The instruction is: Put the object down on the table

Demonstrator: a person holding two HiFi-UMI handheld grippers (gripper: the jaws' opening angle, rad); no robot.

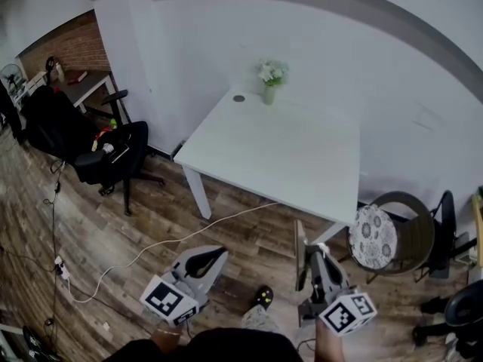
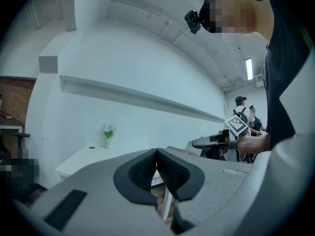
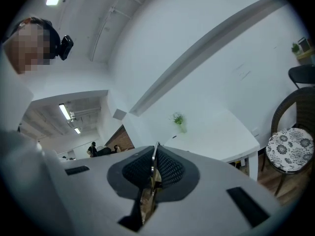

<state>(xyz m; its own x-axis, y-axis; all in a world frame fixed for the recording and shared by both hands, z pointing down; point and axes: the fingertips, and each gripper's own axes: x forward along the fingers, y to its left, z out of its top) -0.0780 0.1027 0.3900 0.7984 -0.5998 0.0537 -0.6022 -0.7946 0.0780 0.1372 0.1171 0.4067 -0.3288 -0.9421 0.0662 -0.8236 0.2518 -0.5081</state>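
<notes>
Object [image 3: 155, 154], a thin flat piece, sits pinched edge-on in our right gripper [image 1: 321, 259] for carrying to the table [image 1: 287, 153]; our left gripper [image 1: 210, 259] is pressed together, empty.

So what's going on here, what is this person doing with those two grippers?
A person stands on the wood floor, short of a white table, with a gripper in each hand, both aimed toward it. The right gripper is shut on a thin flat object, held on edge between its pads; what it is I cannot tell. The left gripper is shut with nothing in it. A small vase of flowers stands at the table's far side. The object is not yet put down.
</notes>
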